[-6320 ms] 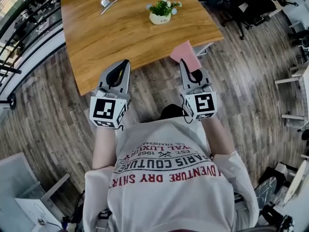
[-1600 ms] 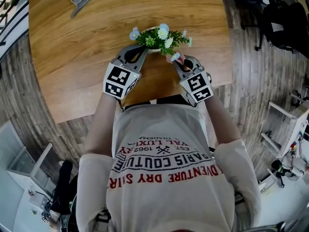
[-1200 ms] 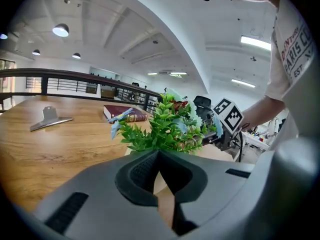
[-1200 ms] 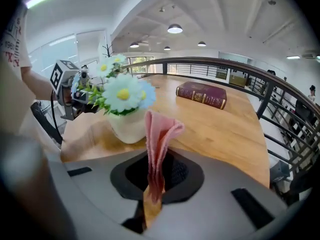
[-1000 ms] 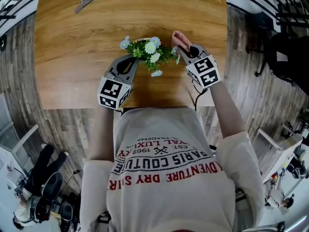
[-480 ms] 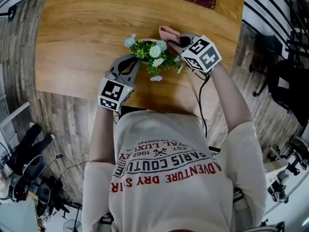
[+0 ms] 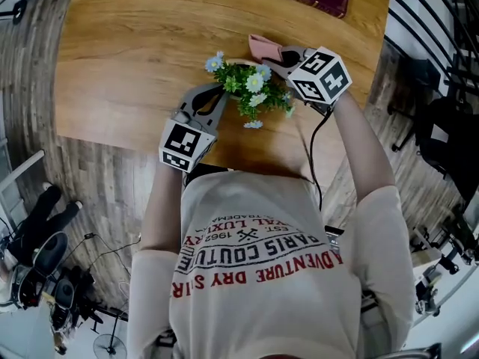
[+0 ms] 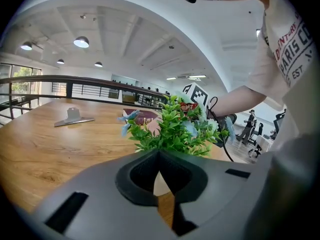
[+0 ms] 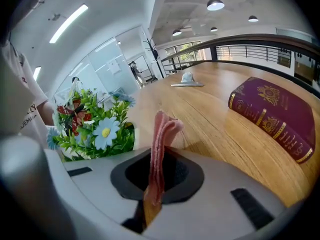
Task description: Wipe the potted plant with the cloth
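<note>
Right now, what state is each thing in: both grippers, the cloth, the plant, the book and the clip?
Left gripper: shut, empty, close to the plant's pot.
Right gripper: shut on the cloth.
Pink folded cloth: pinched in the right jaws, sticking out past them.
Green potted plant with blue and white flowers: upright on the wooden table.
Maroon hardcover book: closed, lying flat.
Silver metal clip: lying flat, untouched.

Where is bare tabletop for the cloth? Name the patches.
Widest: light wooden table left of the green potted plant, between silver metal clip and near edge. Crowded around the plant: left gripper, right gripper with pink cloth, maroon book behind.
</note>
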Demonstrator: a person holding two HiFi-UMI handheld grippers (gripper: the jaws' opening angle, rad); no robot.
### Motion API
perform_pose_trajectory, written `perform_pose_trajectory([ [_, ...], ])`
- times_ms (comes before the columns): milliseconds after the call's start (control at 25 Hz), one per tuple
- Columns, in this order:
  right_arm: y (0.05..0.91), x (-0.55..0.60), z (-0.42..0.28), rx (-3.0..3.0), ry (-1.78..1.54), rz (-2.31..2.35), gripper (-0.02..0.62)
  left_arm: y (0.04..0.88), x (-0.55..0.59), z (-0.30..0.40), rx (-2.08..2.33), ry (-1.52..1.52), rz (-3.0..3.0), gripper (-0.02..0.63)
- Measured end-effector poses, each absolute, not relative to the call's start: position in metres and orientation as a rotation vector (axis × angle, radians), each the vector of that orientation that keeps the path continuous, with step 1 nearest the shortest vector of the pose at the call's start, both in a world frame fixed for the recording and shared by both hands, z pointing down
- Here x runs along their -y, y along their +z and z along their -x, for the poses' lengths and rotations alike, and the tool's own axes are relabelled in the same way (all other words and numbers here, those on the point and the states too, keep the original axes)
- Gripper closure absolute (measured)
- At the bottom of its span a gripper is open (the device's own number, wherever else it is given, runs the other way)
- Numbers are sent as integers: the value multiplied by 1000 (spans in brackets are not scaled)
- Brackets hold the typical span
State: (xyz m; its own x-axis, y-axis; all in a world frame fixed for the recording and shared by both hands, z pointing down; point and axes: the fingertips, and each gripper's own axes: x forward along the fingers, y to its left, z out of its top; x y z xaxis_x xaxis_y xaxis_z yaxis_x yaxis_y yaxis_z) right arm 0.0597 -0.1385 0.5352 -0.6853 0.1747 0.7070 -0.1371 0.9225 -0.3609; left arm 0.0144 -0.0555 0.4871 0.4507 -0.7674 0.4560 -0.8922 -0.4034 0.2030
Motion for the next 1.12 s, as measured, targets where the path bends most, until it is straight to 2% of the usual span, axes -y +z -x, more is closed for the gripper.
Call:
perform_pose_trajectory([
  [600, 508, 125, -3, 2247, 559, 243, 560, 485, 58, -17, 1371, 415, -2316, 591],
  [1120, 502, 106, 14, 2207, 422, 373, 560, 489, 62, -19, 1371, 427, -2321, 591],
])
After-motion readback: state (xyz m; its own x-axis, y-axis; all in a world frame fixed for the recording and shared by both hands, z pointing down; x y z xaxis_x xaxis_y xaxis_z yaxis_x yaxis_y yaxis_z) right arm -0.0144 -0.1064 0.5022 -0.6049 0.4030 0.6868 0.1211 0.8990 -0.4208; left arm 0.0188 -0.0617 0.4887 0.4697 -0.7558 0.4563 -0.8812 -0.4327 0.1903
